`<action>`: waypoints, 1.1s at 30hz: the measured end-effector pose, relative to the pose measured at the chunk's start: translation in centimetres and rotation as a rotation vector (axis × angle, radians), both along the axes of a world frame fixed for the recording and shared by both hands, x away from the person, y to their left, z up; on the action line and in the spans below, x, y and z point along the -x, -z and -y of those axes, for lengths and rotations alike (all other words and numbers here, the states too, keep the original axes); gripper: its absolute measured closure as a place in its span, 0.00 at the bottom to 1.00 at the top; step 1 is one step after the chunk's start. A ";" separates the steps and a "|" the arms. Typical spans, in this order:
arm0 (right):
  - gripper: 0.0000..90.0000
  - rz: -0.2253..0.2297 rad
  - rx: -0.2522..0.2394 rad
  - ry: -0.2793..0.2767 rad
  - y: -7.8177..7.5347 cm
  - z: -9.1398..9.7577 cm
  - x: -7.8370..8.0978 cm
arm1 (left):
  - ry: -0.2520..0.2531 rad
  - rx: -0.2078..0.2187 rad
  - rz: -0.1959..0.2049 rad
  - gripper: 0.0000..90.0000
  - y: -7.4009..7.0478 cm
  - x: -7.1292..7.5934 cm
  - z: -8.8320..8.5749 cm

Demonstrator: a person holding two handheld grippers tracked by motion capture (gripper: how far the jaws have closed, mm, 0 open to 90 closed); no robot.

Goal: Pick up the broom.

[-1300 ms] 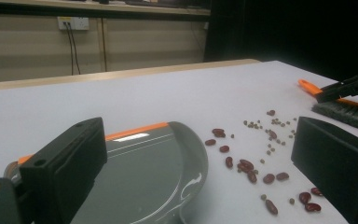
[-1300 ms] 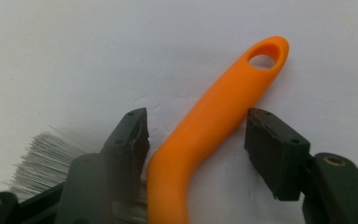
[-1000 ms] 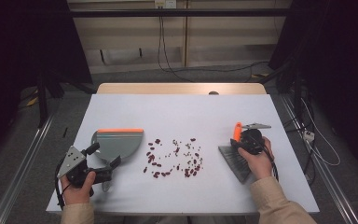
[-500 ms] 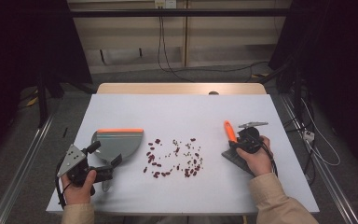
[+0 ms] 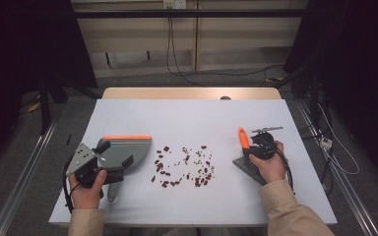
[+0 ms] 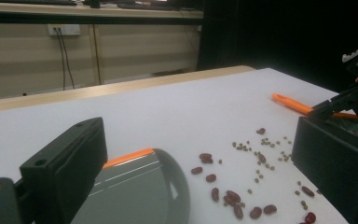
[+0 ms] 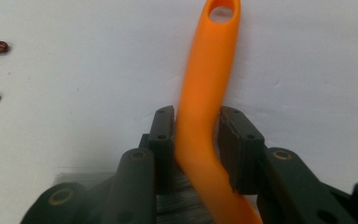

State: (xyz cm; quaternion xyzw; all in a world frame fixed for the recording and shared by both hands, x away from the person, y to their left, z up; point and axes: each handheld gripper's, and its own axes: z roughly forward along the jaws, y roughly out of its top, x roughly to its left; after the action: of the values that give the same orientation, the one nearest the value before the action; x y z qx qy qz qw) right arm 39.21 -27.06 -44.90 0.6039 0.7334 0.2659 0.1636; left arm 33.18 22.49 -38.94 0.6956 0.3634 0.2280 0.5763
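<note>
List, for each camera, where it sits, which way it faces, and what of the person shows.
High view: above the person's side, looking forward and down on the white table; forearms, hands, left tool and right tool show.
Left gripper view: rides the left tool, looking across dustpan and beans; own open jaws show.
Right gripper view: looks down its jaws, clamped on the brush's orange handle.
All three share the beans.

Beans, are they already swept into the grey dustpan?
No, the beans lie scattered on the white table, beside the dustpan, which has none in it.
</note>
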 end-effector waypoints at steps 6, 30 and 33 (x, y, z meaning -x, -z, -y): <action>0.75 -0.008 -0.006 0.008 0.0 0.0 -0.1 | 0.014 -0.004 0.011 0.04 -0.5 -1.1 1.0; 0.78 0.132 -0.087 -0.029 -1.6 0.2 0.4 | 0.050 -0.010 0.029 0.04 -1.1 -1.7 2.2; 0.78 0.176 -0.136 -0.026 -2.3 0.6 0.9 | 0.055 -0.011 0.024 0.04 -1.0 -1.7 2.5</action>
State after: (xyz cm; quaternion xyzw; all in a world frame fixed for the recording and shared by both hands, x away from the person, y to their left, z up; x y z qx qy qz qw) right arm 38.35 -27.65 -42.63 0.5784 0.7041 0.3692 0.1827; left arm 34.86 20.03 -37.94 0.7058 0.3360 0.2223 0.5827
